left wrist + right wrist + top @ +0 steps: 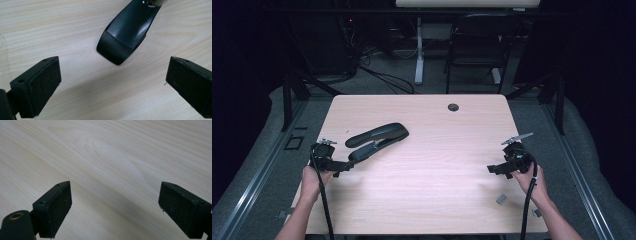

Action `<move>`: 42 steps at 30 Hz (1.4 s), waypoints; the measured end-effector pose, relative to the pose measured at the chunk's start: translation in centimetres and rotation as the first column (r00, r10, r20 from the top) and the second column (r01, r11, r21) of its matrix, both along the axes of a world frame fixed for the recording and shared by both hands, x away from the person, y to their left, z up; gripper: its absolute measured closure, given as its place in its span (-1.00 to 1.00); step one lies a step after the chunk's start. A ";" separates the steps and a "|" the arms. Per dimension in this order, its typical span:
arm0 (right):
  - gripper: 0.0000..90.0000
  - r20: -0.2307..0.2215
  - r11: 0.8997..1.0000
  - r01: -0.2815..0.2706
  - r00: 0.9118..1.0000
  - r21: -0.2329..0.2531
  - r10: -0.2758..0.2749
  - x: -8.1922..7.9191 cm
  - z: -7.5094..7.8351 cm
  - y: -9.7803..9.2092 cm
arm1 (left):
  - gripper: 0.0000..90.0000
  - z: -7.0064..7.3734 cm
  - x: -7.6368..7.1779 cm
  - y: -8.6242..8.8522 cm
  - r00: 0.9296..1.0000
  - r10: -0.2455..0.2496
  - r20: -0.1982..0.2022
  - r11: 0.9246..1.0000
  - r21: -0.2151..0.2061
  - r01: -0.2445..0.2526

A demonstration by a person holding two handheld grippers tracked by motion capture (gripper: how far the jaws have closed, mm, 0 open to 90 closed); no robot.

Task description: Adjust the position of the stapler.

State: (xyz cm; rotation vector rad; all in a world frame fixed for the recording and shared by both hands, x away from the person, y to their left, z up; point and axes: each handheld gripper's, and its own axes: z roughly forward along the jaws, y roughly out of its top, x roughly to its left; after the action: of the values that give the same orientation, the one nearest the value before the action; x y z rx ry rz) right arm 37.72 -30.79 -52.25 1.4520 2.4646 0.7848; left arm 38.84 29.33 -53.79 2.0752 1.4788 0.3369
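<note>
Left gripper (112, 82): jaws spread wide, nothing between them. Black stapler (126, 35) lies just ahead of the pads on the wooden table (50, 30), its rear end nearest, not yet touched. Right gripper (113, 207): equally wide, over bare wood, well apart from stapler. Grasp not yet made; judged an early approach.

I'm seeing the table (437, 150) lit evenly from overhead while everything around it is sinking into near-black. The stapler (127, 32) is catching a soft white glare up close. Both gripper views are looking sharp, with faint soft shadows spreading under the jaws.
</note>
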 end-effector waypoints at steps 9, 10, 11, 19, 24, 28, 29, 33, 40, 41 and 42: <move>-0.75 -0.003 1.000 -0.001 1.000 0.007 0.001 0.1 -0.1 0.3 | -1.00 1.3 0.7 0.1 0.997 -0.012 0.078 0.996 -0.090 0.019; -0.75 -0.007 1.000 -0.002 1.000 0.003 0.002 0.0 -0.1 0.3 | -1.00 1.4 0.7 0.1 0.996 -0.010 0.085 0.995 -0.099 0.019; -0.76 -0.009 1.000 -0.003 1.000 0.005 0.003 0.0 -0.1 0.3 | -1.00 1.5 0.8 0.1 0.995 -0.006 0.097 0.994 -0.112 0.017; -0.76 -0.021 1.000 -0.007 1.000 -0.002 0.007 0.2 -0.2 0.5 | -1.00 1.6 2.0 0.2 0.994 -0.034 0.101 0.992 -0.115 0.046; -0.76 -0.023 1.000 -0.016 1.000 -0.007 0.016 0.3 -0.3 0.7 | -1.00 1.8 2.3 0.2 0.993 -0.049 0.111 0.990 -0.124 0.063; -0.76 -0.028 1.000 -0.010 1.000 -0.005 0.010 0.3 -0.5 0.7 | -1.00 2.0 2.7 -0.3 0.990 -0.068 0.126 0.988 -0.129 0.084; -0.76 -0.032 1.000 -0.021 0.999 -0.011 0.021 0.3 -0.4 0.7 | -1.00 2.1 2.9 -0.5 0.988 -0.082 0.129 0.987 -0.127 0.098; -0.76 -0.033 1.000 -0.015 0.999 -0.006 0.015 0.3 -0.5 0.8 | -1.00 2.2 3.5 -1.1 0.985 -0.103 0.141 0.985 -0.122 0.121; -0.75 -0.039 1.000 -0.024 0.999 -0.018 0.024 0.4 -0.7 0.9 | -0.99 2.2 4.6 -1.7 0.982 -0.127 0.142 0.984 -0.108 0.142; -0.75 -0.037 1.000 -0.020 0.999 -0.020 0.020 0.3 -0.7 0.9 | -0.99 2.1 4.7 -1.9 0.981 -0.134 0.141 0.983 -0.103 0.149; -0.75 -0.038 1.000 -0.021 0.999 -0.021 0.020 0.3 -0.7 0.9 | -0.99 2.0 4.7 -1.9 0.981 -0.135 0.138 0.983 -0.106 0.151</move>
State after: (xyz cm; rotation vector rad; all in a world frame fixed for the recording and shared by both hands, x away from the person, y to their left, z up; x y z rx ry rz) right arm 38.06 -29.92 -52.93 1.4495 2.5117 0.7393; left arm 43.53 27.38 -51.76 2.0132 1.2354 0.3160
